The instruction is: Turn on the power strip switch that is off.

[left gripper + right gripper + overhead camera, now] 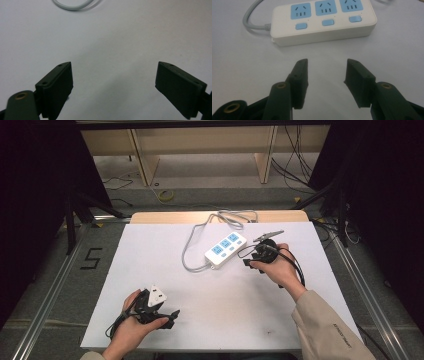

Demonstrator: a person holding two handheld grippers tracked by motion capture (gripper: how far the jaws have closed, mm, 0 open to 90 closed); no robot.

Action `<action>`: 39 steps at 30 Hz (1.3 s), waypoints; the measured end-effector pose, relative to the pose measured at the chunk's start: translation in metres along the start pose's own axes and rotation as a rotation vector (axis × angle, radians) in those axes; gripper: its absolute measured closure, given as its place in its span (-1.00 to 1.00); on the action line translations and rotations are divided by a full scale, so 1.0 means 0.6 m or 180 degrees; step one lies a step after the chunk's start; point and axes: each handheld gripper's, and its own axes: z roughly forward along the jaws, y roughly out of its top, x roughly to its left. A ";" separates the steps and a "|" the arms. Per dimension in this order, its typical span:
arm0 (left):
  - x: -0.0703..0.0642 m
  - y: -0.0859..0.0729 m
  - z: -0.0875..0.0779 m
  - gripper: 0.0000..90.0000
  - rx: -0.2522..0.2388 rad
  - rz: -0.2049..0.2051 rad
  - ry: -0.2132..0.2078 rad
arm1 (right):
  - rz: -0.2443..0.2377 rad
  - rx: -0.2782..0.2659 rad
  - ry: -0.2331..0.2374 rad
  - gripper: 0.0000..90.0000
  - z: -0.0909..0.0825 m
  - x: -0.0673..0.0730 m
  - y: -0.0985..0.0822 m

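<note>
**Two hand-held grippers and a power strip on a white table**

Black jaws rising from the bottom edge of the right gripper view belong to the right gripper (325, 72); they stand partly apart, with nothing but bare table between the pads. Just beyond their tips, not touching them, lies the power strip (323, 21), a white bar with three blue socket faces in a row and a blue button under each. Its grey cord (253, 18) leaves the end at the left of that view.

From the high view, the power strip (226, 249) lies slantwise on the far half of the white table (165, 270), near its middle. The cord (192, 245) loops away from the strip's near end, curves toward the far edge and coils there. The right gripper (250, 262) is held in the person's right hand (279, 267), just beside the strip's right end, pointing toward it. A beige sleeve (325, 325) covers that forearm.

The left gripper (172, 316) rests in the left hand (131, 322) near the front left of the table, well apart from the strip. Seen in the left gripper view, the left gripper (113, 80) has its jaws spread wide and empty, over bare table, with a bend of the cord (75, 5) at the top edge.
</note>
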 end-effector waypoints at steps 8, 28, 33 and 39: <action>0.000 0.000 0.000 -0.69 0.0002 -0.0008 0.0002 | -0.0009 -0.0007 0.0007 0.15 -0.010 0.003 -0.008; 0.000 0.000 0.001 -0.69 0.0005 -0.0016 0.0009 | 0.0055 -0.0101 -0.0031 0.08 -0.057 -0.002 -0.040; -0.001 -0.001 0.002 -0.69 0.0024 -0.0026 -0.0001 | 0.0065 -0.0147 -0.0052 0.08 -0.068 -0.003 -0.054; -0.001 0.000 0.002 -0.69 0.0027 -0.0026 0.0010 | 0.0078 -0.0205 -0.0066 0.06 -0.081 -0.004 -0.066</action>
